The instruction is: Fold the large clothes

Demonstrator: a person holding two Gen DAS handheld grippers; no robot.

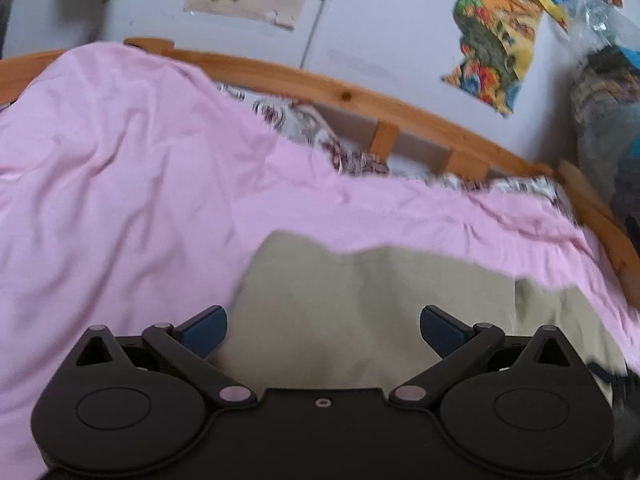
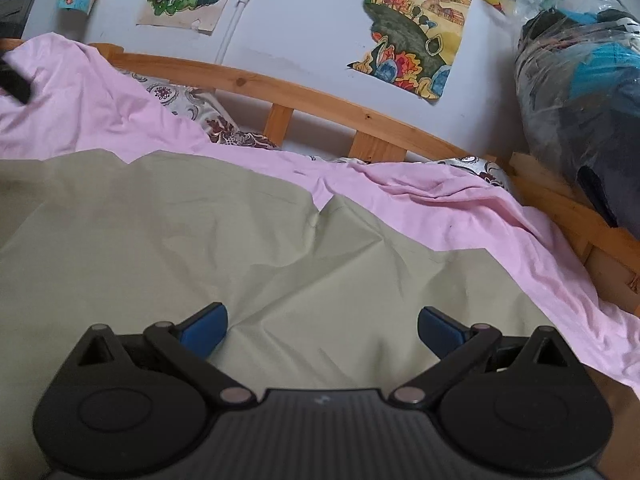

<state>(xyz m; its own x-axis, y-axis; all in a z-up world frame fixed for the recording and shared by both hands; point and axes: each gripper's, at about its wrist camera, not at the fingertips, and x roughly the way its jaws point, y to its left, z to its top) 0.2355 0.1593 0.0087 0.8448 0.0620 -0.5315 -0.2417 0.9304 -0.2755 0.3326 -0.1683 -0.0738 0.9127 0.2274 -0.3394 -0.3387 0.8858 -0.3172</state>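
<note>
An olive-green garment (image 2: 168, 240) lies spread flat on a pink sheet (image 2: 460, 216) that covers the bed. In the left wrist view the garment (image 1: 360, 312) fills the lower middle, with the pink sheet (image 1: 120, 180) around it. My left gripper (image 1: 323, 330) is open and empty, just above the garment's left part. My right gripper (image 2: 322, 330) is open and empty above the garment's right part, near a crease. The garment's near edge is hidden under both grippers.
A wooden bed rail (image 2: 320, 100) runs along the far side, with a patterned pillow (image 2: 224, 128) against it. Posters (image 2: 416, 40) hang on the white wall. A plastic bag of clothes (image 2: 580, 92) stands at the right, beyond the bed corner.
</note>
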